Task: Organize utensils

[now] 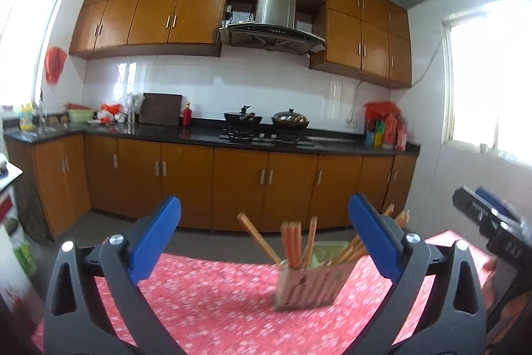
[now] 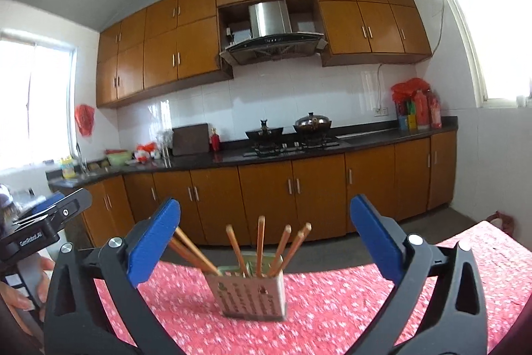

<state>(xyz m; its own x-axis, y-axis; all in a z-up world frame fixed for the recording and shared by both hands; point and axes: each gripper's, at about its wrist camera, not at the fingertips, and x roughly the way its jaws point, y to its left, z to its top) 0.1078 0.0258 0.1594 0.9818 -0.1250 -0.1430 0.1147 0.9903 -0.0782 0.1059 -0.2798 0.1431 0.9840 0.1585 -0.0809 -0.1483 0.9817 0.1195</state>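
Note:
A square utensil holder (image 1: 307, 288) stands upright on the red flowered tablecloth (image 1: 212, 305), with several wooden chopsticks (image 1: 292, 242) sticking out of it at different angles. It also shows in the right wrist view (image 2: 252, 296) with its chopsticks (image 2: 261, 243). My left gripper (image 1: 264, 238) is open and empty, raised a little short of the holder. My right gripper (image 2: 265, 238) is open and empty too, facing the holder from the other side. Each gripper's body shows at the edge of the other's view (image 1: 492, 222) (image 2: 40, 225).
The table (image 2: 365, 315) ends just behind the holder, with dark floor beyond. A kitchen counter (image 1: 186, 135) with a stove, two pots (image 1: 266, 118), bottles and bags runs along the far wall under wooden cabinets. A hand (image 2: 20, 295) holds the left gripper.

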